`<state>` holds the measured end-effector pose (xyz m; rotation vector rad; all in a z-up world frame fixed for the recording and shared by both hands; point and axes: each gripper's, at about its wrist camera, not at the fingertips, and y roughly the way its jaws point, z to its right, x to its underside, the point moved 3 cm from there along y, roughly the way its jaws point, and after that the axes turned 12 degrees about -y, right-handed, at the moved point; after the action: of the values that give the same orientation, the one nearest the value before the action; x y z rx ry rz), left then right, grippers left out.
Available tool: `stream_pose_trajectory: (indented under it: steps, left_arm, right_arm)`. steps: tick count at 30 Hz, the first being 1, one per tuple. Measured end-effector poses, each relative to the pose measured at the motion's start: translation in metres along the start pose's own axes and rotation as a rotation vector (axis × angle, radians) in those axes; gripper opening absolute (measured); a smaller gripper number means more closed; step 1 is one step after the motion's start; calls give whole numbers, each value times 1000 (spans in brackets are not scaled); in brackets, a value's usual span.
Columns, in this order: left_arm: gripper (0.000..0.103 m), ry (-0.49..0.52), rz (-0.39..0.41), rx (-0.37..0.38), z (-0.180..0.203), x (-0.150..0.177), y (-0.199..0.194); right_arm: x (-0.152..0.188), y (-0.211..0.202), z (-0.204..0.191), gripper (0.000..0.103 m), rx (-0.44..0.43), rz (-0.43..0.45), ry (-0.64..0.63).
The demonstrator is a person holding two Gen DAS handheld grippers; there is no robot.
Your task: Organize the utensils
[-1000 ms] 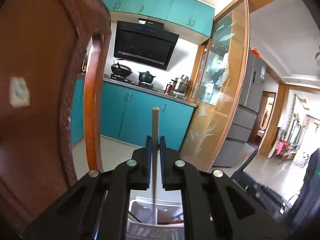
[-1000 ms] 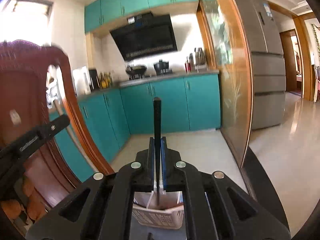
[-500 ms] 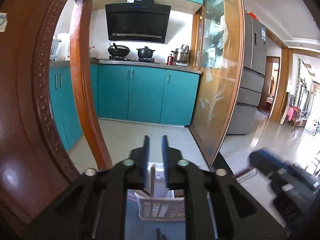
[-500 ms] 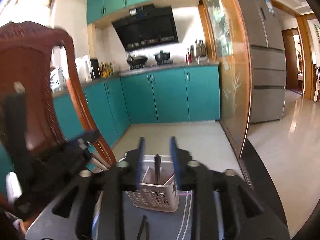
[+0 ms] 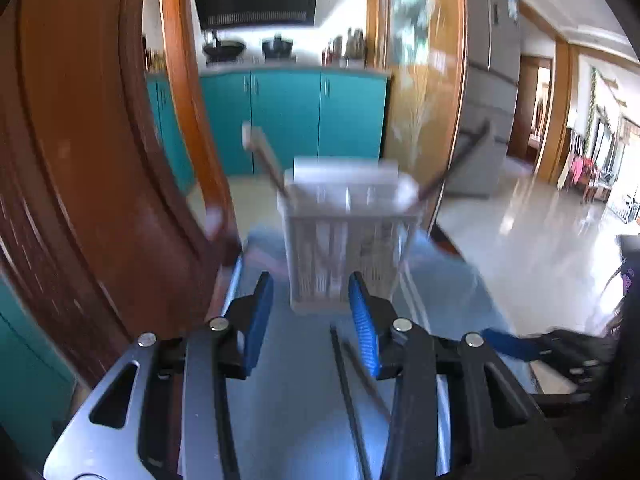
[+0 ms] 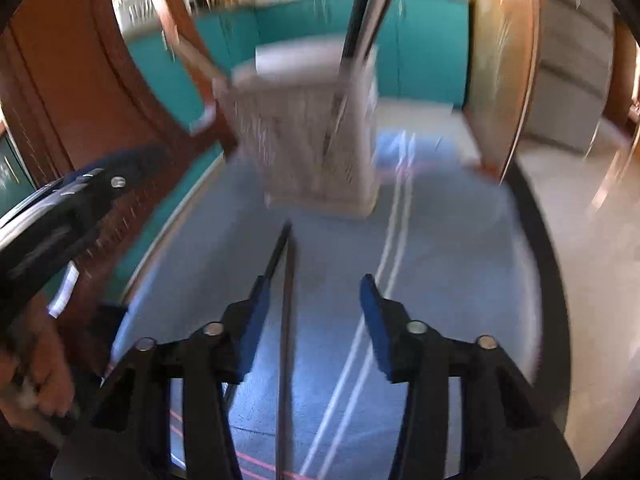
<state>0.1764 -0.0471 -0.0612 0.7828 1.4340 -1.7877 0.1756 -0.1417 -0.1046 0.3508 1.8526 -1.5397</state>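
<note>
Both tools have dropped toward the blue mat since a second ago, and the chopsticks they were clamped on then are no longer between their pads. Each tool's jaws are opening with nothing pinched between them.

Motion blur smears much of both views. In the left wrist view the carved wooden chair back (image 5: pixel 92 184) fills the left side and hides the room behind it; in the right wrist view its outline is soft. The teal cabinets (image 5: pixel 288 120), the range hood and the pots on the stove are only rough shapes, and the grey fridge (image 5: pixel 492 60) and the glossy tiled floor (image 5: pixel 532 240) run out at the right edge.

The blue mat (image 6: pixel 440 264) covers the counter, crossed by pale double lines. On it stands the white slotted utensil basket (image 5: pixel 344 248), upright, its mesh blurred so the contents are hard to sort out; a light-ended chopstick (image 5: pixel 260 152) leans out at its left corner and a dark chopstick (image 5: pixel 460 160) at its right. How many compartments it has I cannot tell.

The left tool (image 5: pixel 310 320) points at the basket's base, close to it. The right tool (image 6: pixel 310 316) sits further back on the mat, with two dark chopsticks (image 6: pixel 286 320) lying on the mat and running between its jaws, untouched. A hand (image 6: pixel 44 372) is cut off at the left edge.
</note>
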Motion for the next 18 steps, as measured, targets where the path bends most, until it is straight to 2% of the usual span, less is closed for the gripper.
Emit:
stream_pose_trajectory:
  steps: [6, 7, 8, 10, 18]
  left_arm:
    - [40, -60, -91, -30, -19, 32, 12]
    - [40, -61, -96, -32, -20, 33, 12]
    - [40, -58, -95, -35, -19, 34, 12]
    - [40, -39, -83, -47, -16, 33, 11]
    - [40, 4, -93, -41, -7, 33, 16]
  right_arm:
    - [9, 54, -23, 37, 3, -150, -50]
    - [11, 58, -23, 30, 26, -170, -62]
    - [13, 62, -23, 27, 47, -179, -66]
    - [15, 61, -18, 8, 67, -168, -59]
    - [32, 40, 35, 6, 72, -188, 162]
